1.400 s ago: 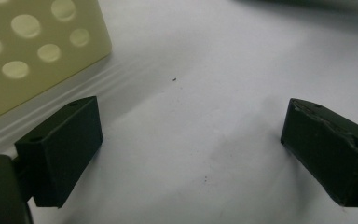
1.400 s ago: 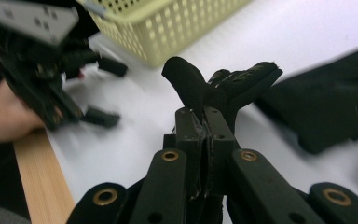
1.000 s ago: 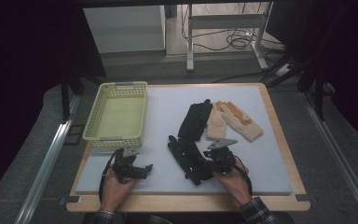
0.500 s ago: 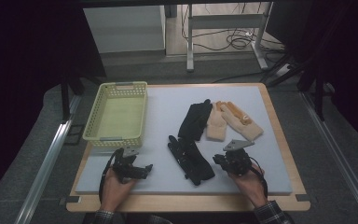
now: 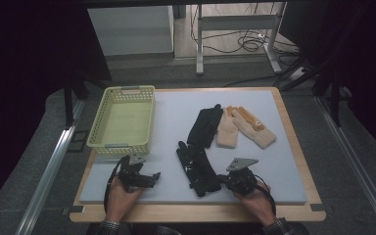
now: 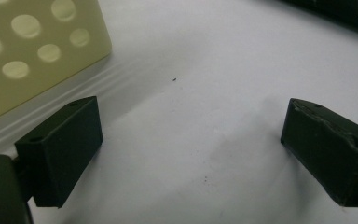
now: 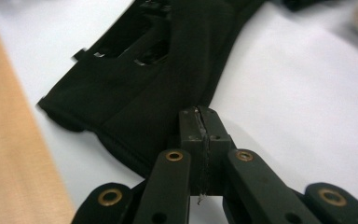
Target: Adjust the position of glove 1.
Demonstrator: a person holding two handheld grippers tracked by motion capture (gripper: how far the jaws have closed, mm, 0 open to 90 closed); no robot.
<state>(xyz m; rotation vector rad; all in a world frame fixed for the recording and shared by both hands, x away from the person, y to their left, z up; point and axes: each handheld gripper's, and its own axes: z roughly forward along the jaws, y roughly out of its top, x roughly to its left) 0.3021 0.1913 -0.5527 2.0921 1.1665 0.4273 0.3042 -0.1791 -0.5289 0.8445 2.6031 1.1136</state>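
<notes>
A black glove [image 5: 196,169] lies flat near the front of the pale mat, its cuff toward the front edge. My right gripper [image 5: 221,180] points left at that cuff. In the right gripper view its jaws [image 7: 199,116] have just been closing and now meet pad to pad at the edge of the black glove [image 7: 158,70], with no fabric showing between them. My left gripper [image 5: 152,177] rests on the mat at the front left. Its jaws [image 6: 191,154] stand wide open over bare mat.
A yellow-green perforated basket [image 5: 122,144] stands at the left, and its corner [image 6: 28,56] lies just ahead of the left jaws. A second black glove [image 5: 205,125] and two beige gloves [image 5: 227,129] [image 5: 254,127] lie mid-table. The wooden table edge [image 7: 9,140] runs beside the near glove.
The right hand drew a little to the right, then came back left and down to the near black glove's cuff. The left hand has kept still.
</notes>
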